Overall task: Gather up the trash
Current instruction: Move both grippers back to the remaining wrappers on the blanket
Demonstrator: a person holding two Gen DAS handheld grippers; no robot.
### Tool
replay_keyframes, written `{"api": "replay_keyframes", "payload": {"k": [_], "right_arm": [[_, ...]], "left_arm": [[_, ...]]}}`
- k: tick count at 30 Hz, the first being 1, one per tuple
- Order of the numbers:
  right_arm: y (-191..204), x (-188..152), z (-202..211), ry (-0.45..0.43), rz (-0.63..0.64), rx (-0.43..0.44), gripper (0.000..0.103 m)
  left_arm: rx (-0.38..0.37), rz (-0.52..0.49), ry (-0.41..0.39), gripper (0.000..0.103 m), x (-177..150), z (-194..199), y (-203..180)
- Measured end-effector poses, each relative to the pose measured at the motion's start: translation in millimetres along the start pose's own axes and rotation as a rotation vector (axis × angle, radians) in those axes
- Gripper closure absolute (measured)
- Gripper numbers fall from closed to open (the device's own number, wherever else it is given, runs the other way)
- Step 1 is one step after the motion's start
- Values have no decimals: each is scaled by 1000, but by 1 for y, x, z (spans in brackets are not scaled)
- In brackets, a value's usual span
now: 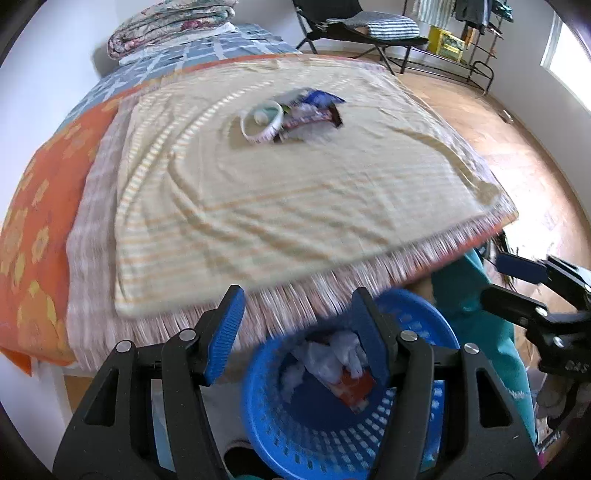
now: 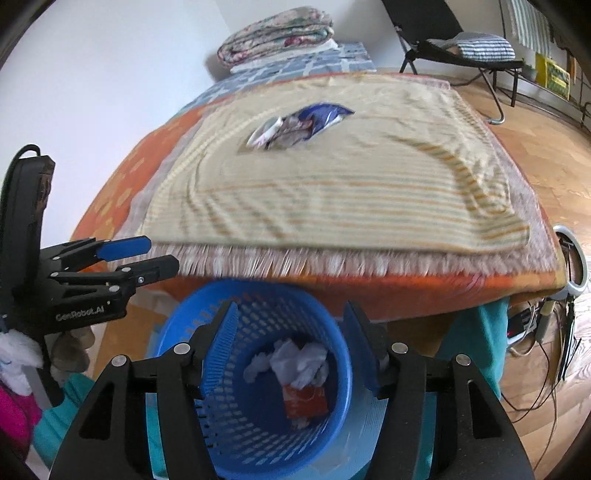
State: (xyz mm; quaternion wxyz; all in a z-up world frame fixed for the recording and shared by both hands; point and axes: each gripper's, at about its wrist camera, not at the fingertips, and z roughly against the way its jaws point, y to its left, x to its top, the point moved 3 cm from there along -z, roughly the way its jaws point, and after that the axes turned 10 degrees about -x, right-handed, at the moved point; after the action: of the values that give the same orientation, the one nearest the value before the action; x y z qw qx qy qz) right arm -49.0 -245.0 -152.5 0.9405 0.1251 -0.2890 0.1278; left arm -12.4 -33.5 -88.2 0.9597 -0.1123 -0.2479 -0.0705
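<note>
A blue plastic basket [image 1: 273, 435] [image 2: 236, 424] stands on the floor against the bed's near edge. It holds crumpled white paper [image 2: 299, 363] and a red wrapper [image 2: 304, 400]. My left gripper [image 1: 297, 328] hovers open over the basket's left side with nothing between its fingers. My right gripper [image 2: 291, 347] hangs open above the basket's mouth, also with nothing in it. Each gripper shows in the other's view: the right gripper [image 1: 493, 278] and the left gripper [image 2: 164, 254]. A pile of trash [image 1: 291, 110] [image 2: 295, 127] lies mid-bed: a white round cup, blue and dark wrappers.
A striped cream blanket [image 1: 277, 206] covers the bed over an orange sheet [image 1: 33, 229]. A folded quilt [image 1: 173, 26] sits at the far end. Teal cloth [image 1: 480, 314] hangs beside the basket. A folding chair [image 2: 465, 48], wooden floor, a white ring-shaped device [image 2: 581, 269] and cables [image 2: 543, 354] are on the right.
</note>
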Motion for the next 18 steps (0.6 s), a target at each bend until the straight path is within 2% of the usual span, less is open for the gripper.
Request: {"api": "replay_keyframes", "payload": {"k": [6, 9, 18], "right_arm": [[-12, 20, 4, -95, -18, -32, 45], [-16, 34, 2, -129, -12, -42, 45], [-31, 77, -21, -113, -67, -21, 45]], "left_arm": [[13, 23, -29, 41, 44, -10, 19], [-7, 52, -39, 41, 62, -19, 28], [-51, 206, -48, 41, 107, -50, 66]]}}
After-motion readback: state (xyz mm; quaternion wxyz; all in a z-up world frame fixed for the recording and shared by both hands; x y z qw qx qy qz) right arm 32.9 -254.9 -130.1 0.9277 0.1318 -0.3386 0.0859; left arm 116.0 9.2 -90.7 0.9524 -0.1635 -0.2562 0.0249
